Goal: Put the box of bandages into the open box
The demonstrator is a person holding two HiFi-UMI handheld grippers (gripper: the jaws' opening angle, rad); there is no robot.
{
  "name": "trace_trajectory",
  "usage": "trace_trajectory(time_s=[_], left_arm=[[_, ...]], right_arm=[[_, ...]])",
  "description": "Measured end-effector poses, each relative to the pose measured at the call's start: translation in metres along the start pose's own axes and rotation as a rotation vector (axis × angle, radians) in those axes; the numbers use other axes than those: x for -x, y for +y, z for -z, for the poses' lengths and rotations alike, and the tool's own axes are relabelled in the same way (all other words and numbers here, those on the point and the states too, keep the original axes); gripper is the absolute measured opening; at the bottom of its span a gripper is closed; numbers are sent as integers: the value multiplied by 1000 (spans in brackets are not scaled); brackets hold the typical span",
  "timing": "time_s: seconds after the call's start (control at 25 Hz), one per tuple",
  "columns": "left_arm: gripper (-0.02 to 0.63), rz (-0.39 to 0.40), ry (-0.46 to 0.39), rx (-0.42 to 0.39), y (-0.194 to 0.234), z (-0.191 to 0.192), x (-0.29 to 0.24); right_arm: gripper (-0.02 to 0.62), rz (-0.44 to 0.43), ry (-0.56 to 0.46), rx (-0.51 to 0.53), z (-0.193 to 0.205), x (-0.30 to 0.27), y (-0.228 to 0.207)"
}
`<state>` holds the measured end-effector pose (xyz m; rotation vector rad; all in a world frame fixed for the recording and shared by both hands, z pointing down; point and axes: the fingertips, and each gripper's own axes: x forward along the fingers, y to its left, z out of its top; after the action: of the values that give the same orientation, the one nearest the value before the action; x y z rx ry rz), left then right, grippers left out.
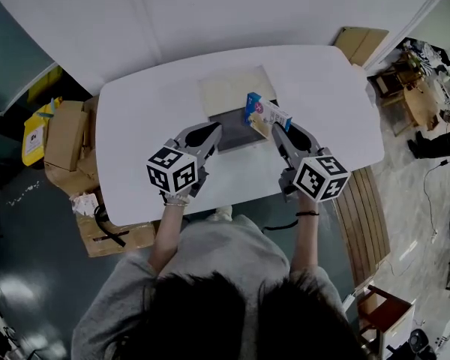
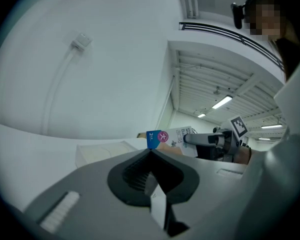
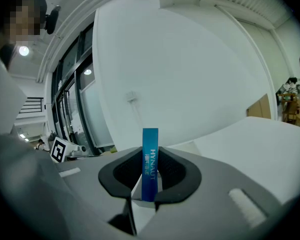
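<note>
Head view | right tool (image 1: pixel 274 128) clamps bandage box (image 1: pixel 268 112), long axis crosswise at open box (image 1: pixel 229 135) | left tool (image 1: pixel 216 129) closed, empty

Research laboratory or test hall. Evidence: a white rounded bench (image 1: pixel 172 103) set before a plain white partition wall (image 1: pixel 210 13); brown cardboard cartons (image 1: pixel 64 137) stacked on the dark floor; a slatted wooden panel (image 1: pixel 364 216) beside the bench; ceiling strip lights (image 2: pixel 221 102); hand-held grey left tongs (image 1: pixel 216 130) and right tongs (image 1: pixel 274 128), each bearing a black-and-white marker cube.
</note>
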<state>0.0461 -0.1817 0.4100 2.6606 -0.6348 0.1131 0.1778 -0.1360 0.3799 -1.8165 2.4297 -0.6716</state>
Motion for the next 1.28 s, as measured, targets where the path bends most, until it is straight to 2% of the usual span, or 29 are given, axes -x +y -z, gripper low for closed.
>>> trace_trajectory(time_s=[0.28, 0.6, 1.0, 1.28], left_arm=[[-2, -24, 34, 39, 13, 10, -10], [-2, -88, 42, 109, 20, 17, -23], [-2, -147, 65, 178, 37, 41, -22], [-2, -157, 70, 216, 40, 53, -28]], right_arm=[[91, -62, 82, -22, 6, -24, -7], [91, -159, 210, -30, 8, -44, -21], [90, -306, 406, -102, 43, -77, -25], [89, -362, 507, -141, 62, -92, -31]])
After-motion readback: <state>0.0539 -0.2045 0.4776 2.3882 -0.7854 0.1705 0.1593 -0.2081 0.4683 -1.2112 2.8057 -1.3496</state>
